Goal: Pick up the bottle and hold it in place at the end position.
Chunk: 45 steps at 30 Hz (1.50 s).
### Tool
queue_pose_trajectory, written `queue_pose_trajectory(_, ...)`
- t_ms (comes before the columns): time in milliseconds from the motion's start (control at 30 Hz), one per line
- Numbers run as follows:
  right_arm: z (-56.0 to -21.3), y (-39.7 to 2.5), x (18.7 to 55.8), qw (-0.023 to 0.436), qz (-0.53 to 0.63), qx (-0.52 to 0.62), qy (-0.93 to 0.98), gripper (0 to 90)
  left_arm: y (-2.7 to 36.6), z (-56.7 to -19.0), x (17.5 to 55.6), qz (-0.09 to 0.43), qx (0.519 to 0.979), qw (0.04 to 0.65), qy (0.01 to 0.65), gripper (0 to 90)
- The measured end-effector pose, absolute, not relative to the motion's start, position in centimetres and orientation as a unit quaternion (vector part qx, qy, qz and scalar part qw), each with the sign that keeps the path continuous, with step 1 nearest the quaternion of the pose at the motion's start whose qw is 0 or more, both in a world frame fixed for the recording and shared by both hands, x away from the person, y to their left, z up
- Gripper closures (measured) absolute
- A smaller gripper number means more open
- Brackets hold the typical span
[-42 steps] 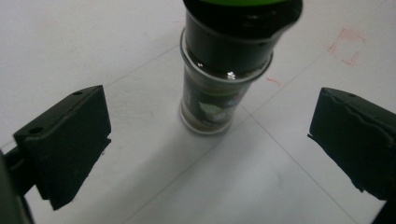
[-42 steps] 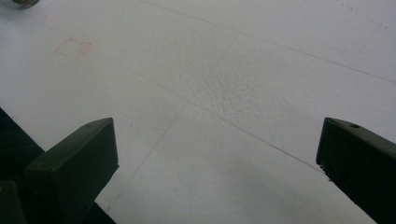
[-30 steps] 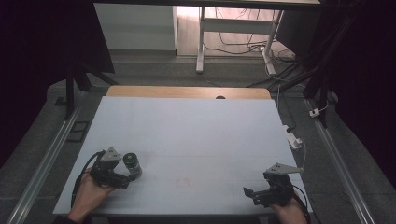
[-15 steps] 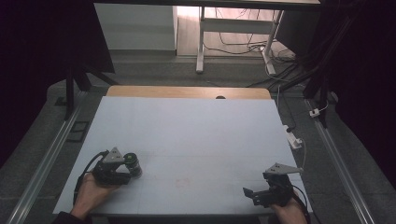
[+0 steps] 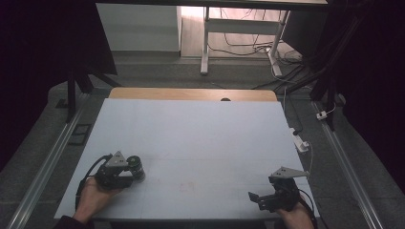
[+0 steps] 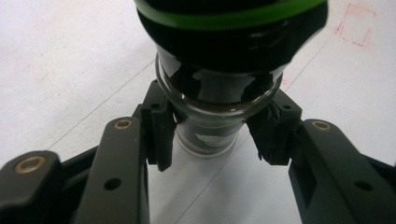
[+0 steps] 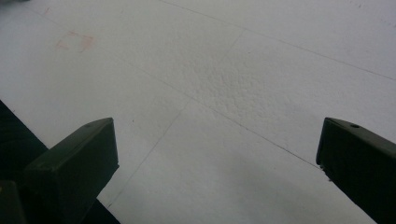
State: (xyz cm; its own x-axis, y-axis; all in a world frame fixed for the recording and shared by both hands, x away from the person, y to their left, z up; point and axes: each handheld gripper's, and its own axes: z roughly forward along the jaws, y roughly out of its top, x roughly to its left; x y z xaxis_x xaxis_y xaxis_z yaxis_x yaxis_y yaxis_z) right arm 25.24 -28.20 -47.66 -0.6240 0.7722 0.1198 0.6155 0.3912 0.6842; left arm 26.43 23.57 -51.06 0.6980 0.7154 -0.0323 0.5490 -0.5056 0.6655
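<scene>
At the near left corner of the white surface (image 5: 191,138), the person's left hand (image 5: 93,200) comes in from the bottom edge and holds the left tongs (image 5: 125,172) low, pointing right and a little away from the person, with the grey plate on top. A cable loops out behind them toward the surface's left edge. In the left gripper view the two black jaws sit on either side of a dark glass jar (image 6: 219,93) with a green band near its top; the pads (image 6: 161,130) press against the glass just under its rim, so the left tongs are clamped on the jar. The jar stands on the surface just beside that hand, near the left front corner.

Well apart, at the near right corner, the right hand (image 5: 296,217) holds the right tongs (image 5: 255,198) low over the surface, pointing left. In the right gripper view their jaws stand wide apart with nothing between them but bare surface and a faint red mark (image 7: 74,42) farther off
</scene>
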Motion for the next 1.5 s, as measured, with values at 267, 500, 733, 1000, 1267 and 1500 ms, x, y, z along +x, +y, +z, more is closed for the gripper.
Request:
queue_pose_trajectory(267, -47.7, -28.2, 25.2, 0.108, 0.359, 0.420, 0.826, 0.0, 23.3, -50.6, 26.8, 0.122, 0.852, 0.346, 0.373, 53.3)
queue_pose_trajectory(500, -47.7, -28.2, 25.3, 0.107, 0.359, 0.421, 0.826, 0.0, 22.5, -50.0, 27.2, 0.121, 0.856, 0.347, 0.363, 53.3)
queue_pose_trajectory(733, -47.7, -28.3, 25.3, 0.107, 0.360, 0.422, 0.825, 0.0, 21.3, -49.0, 28.2, 0.121, 0.857, 0.359, 0.349, 53.3)
queue_pose_trajectory(1000, -47.7, -28.3, 25.3, 0.107, 0.361, 0.422, 0.825, 0.0, 20.2, -48.2, 29.2, 0.118, 0.861, 0.364, 0.336, 53.3)
queue_pose_trajectory(1267, -47.7, -28.3, 25.3, 0.106, 0.362, 0.419, 0.826, 0.0, 18.7, -47.7, 30.6, 0.113, 0.862, 0.369, 0.329, 53.4)
queue_pose_trajectory(1500, -47.6, -28.3, 25.2, 0.105, 0.363, 0.418, 0.826, 0.0, 17.2, -47.2, 31.7, 0.114, 0.866, 0.369, 0.319, 53.4)
